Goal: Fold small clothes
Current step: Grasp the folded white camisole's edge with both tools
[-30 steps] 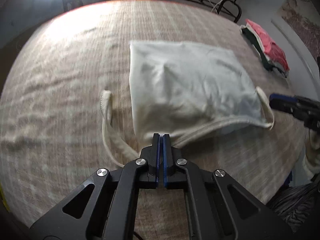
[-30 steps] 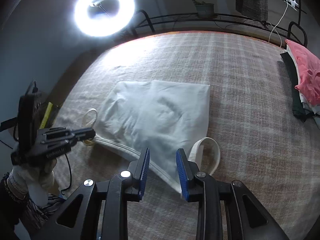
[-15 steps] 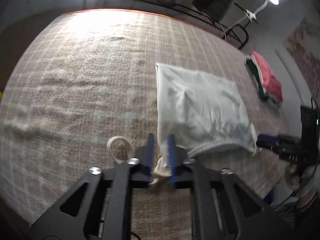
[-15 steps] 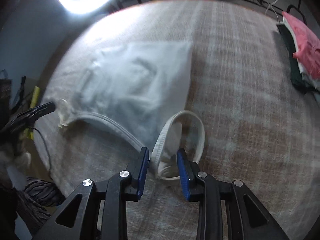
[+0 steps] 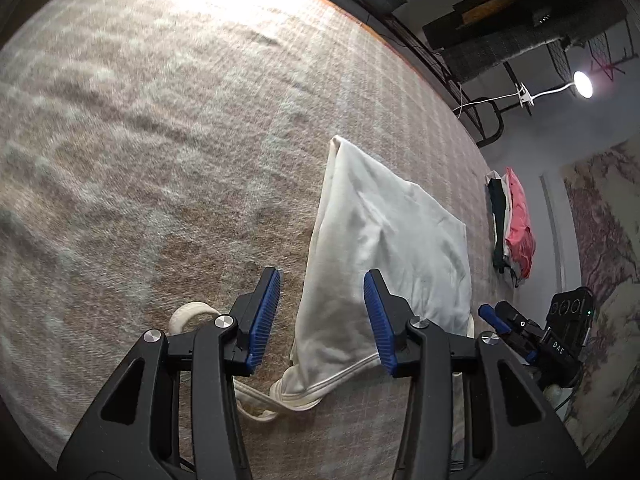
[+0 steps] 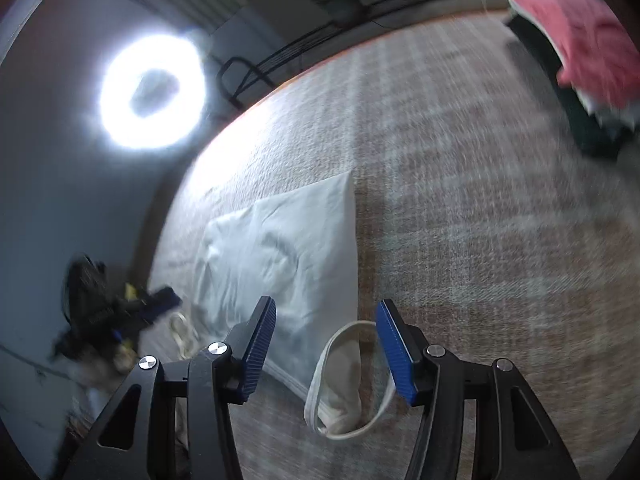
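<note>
A small white tank top (image 5: 384, 240) lies on the brown checked cloth (image 5: 160, 140), its body folded over. My left gripper (image 5: 326, 318) is open and empty, its jaws either side of the garment's near corner, with one strap loop (image 5: 188, 314) at its left. The garment also shows in the right wrist view (image 6: 288, 256). My right gripper (image 6: 326, 344) is open and empty, just above the other strap loop (image 6: 348, 380). The right gripper appears at the right edge of the left wrist view (image 5: 504, 320). The left gripper shows blurred in the right wrist view (image 6: 152, 300).
A stack of folded clothes with a pink top piece (image 5: 516, 224) lies at the far right of the cloth, and also shows in the right wrist view (image 6: 580, 40). A ring light (image 6: 152, 92) and a metal rack (image 5: 480, 80) stand beyond the far edge.
Both grippers have opened wide and let go of the strap ends. Both have drawn back and turned, and the garment now lies narrower, folded over itself.
</note>
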Action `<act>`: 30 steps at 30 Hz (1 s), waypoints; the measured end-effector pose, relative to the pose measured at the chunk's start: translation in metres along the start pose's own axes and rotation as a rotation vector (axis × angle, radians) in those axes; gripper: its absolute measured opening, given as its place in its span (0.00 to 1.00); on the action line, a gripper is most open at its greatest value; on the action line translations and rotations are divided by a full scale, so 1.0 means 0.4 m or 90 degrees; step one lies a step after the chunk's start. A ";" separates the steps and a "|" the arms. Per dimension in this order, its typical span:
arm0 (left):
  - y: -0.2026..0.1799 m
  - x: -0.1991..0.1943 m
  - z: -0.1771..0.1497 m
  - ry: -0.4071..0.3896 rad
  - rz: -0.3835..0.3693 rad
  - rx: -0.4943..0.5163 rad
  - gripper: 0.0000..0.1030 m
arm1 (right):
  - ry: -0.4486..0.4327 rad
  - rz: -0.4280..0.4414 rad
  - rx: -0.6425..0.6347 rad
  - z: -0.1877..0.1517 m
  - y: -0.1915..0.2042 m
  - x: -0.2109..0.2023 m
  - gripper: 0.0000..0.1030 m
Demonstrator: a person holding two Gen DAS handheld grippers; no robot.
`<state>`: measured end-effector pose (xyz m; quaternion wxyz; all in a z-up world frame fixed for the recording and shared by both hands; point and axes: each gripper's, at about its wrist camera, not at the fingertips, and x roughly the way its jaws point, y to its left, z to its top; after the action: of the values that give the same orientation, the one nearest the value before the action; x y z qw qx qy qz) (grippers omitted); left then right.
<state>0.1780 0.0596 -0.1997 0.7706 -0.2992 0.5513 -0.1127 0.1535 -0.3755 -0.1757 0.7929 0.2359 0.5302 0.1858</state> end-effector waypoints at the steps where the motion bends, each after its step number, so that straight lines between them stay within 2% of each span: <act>1: 0.002 0.011 0.001 0.006 -0.001 -0.004 0.42 | -0.001 0.010 0.016 0.002 -0.010 0.004 0.54; 4: -0.007 0.039 -0.001 0.022 -0.001 -0.001 0.42 | 0.004 0.039 0.063 0.007 -0.041 0.020 0.53; 7: -0.016 0.057 -0.002 0.030 0.004 0.010 0.42 | 0.010 0.038 0.080 0.012 -0.059 0.037 0.52; 17: -0.021 0.073 0.013 0.019 0.012 0.001 0.40 | 0.017 0.033 0.072 0.019 -0.049 0.100 0.46; 19: -0.015 0.072 0.022 0.021 0.006 0.000 0.39 | 0.021 0.043 0.074 0.017 -0.040 0.116 0.41; 22: -0.018 0.080 0.031 0.020 0.012 0.000 0.26 | 0.023 0.045 0.071 0.019 -0.019 0.141 0.36; 23: -0.023 0.084 0.034 0.023 0.015 0.003 0.18 | 0.028 0.047 0.071 0.021 -0.016 0.148 0.33; 25: -0.037 0.091 0.036 0.022 0.033 0.019 0.14 | 0.030 0.042 0.069 0.029 -0.009 0.159 0.29; 27: -0.061 0.094 0.032 0.014 0.056 0.047 0.07 | 0.029 0.038 0.063 0.039 0.007 0.169 0.16; 30: -0.086 0.088 0.023 -0.003 0.079 0.078 0.04 | 0.023 0.019 0.041 0.049 0.031 0.167 0.09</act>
<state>0.2048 0.0175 -0.2050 0.7941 -0.2171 0.5592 -0.0980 0.1957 -0.3324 -0.2125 0.7726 0.2658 0.5463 0.1845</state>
